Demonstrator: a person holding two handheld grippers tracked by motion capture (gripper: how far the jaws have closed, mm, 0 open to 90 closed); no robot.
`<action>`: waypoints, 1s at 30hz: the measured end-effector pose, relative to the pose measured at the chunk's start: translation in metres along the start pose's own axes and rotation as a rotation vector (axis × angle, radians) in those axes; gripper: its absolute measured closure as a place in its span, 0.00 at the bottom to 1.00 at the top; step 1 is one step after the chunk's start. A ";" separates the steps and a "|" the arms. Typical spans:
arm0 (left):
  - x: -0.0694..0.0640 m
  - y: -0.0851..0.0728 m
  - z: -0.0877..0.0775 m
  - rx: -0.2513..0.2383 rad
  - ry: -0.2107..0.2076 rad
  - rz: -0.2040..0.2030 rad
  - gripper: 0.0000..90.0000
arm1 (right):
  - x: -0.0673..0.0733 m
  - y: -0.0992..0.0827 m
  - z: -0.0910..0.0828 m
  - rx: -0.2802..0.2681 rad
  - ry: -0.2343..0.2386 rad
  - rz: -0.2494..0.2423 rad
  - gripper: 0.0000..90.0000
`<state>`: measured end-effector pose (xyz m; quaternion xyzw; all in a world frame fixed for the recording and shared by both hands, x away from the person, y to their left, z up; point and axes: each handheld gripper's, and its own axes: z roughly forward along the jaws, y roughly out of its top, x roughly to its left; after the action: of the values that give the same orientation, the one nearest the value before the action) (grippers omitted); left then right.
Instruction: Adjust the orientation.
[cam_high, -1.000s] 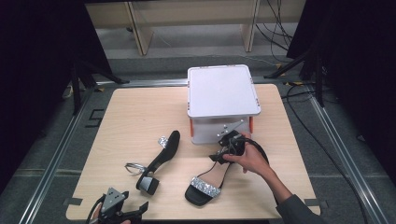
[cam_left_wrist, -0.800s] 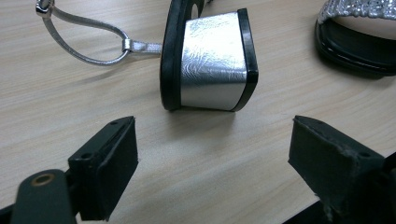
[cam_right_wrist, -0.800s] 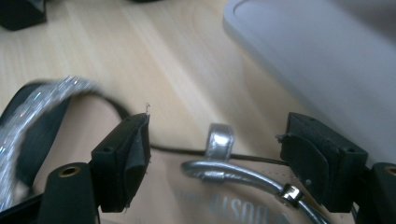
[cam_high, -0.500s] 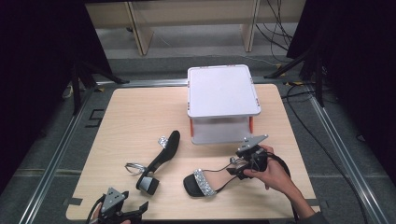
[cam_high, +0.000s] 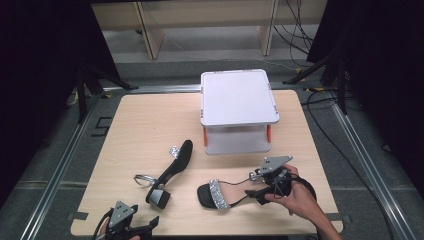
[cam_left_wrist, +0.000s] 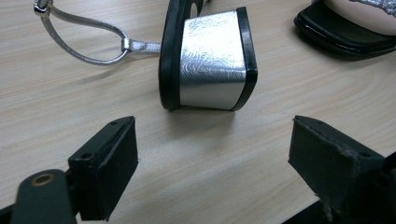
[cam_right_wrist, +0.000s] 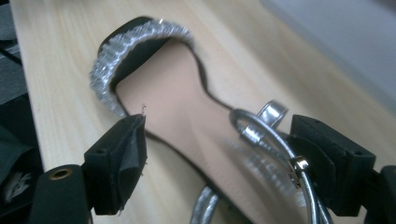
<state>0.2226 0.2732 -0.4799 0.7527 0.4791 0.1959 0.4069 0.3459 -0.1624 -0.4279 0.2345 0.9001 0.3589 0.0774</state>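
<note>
The right tool (cam_high: 260, 186) sits at the heel end of the right sandal (cam_high: 220, 194), which lies flat on the worktop (cam_high: 150, 120) with its long axis running left to right across the high view, the glittery toe band pointing toward the left sandal (cam_high: 172, 167). In the right gripper view the jaws stand wide and have just been opening, with the heel part of the insole (cam_right_wrist: 187, 126) and the silver ankle strap (cam_right_wrist: 261, 135) between them; the pads stand clear of the sole, though the strap's buckle lies against the right-hand jaw (whether it snags there I cannot tell). So this sandal looks set down and let go, near the front edge and in front of the white stand (cam_high: 239, 107).

The left sandal lies on its side, long axis slanting from its block heel (cam_left_wrist: 212, 60), near the front, up toward the stand. The left tool (cam_high: 131, 227) rests at the front-left edge, jaws wide and holding nothing, aimed straight at that silver heel, just beyond the fingertips. Of the 2 hands, the left is far nearer this shoe, so the next grasp probably falls to it, taken across the heel's width.
</note>
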 end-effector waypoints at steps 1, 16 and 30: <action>0.000 0.000 0.000 0.003 0.006 -0.011 0.17 | -0.003 0.003 0.001 -0.009 -0.004 -0.010 0.22; 0.000 -0.001 -0.001 0.006 0.005 -0.010 0.17 | -0.003 0.000 0.018 0.114 0.063 -0.043 0.23; 0.001 0.000 0.002 0.008 0.005 -0.010 0.17 | 0.010 -0.003 0.017 0.144 0.096 -0.104 0.25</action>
<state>0.2247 0.2729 -0.4810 0.7515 0.4847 0.1939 0.4035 0.3416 -0.1489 -0.4423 0.1750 0.9372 0.2997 0.0354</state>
